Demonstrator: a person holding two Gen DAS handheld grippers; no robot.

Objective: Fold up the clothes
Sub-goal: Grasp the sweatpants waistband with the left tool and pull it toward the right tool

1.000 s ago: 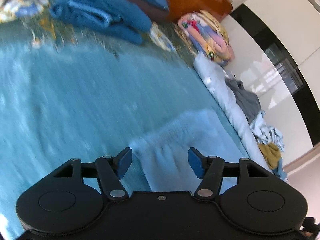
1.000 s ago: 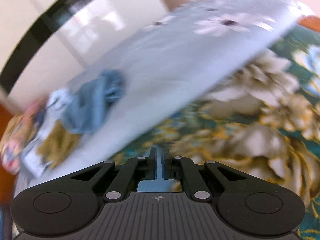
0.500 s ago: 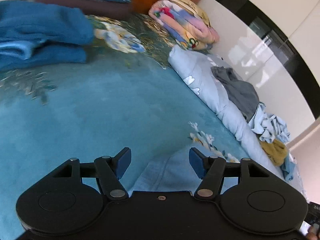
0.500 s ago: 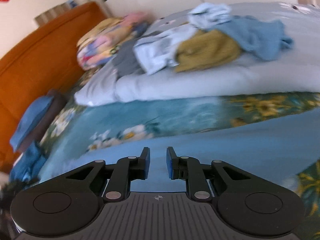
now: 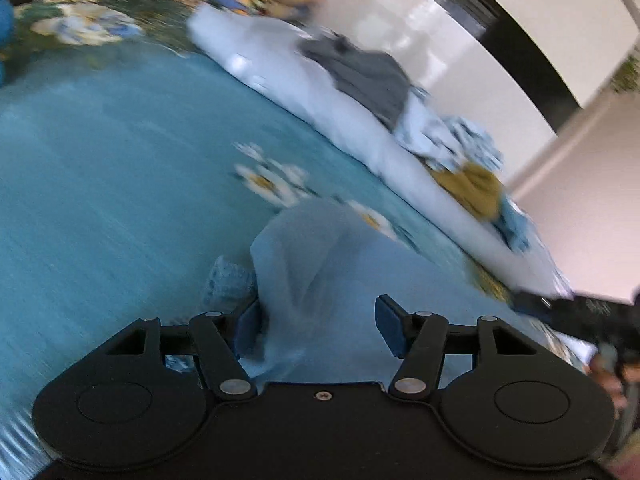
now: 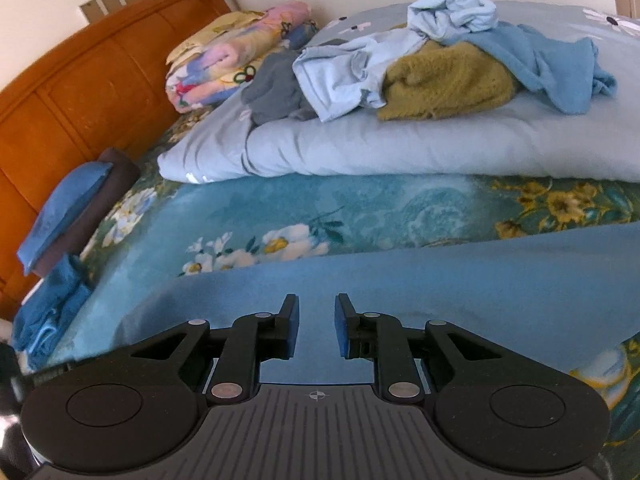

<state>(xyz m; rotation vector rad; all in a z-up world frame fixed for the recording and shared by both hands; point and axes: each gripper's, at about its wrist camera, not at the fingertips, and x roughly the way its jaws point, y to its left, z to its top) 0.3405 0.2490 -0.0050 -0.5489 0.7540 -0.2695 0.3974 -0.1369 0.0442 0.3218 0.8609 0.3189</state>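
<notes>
Orange headboard (image 6: 92, 92), floral bedspread (image 6: 360, 212)

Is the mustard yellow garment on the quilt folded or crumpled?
Crumpled: the mustard garment lies bunched in the heap of clothes on the pale quilt.

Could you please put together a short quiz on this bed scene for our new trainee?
1. True or false: the mustard garment lies on the pale blue quilt.
2. The right tool, jaws apart, points over: A) a spread blue garment; B) a grey garment; C) a pillow.
3. Fill in: the folded floral blanket sits near the wooden ____.
Key: 1 true; 2 A; 3 headboard.
</notes>
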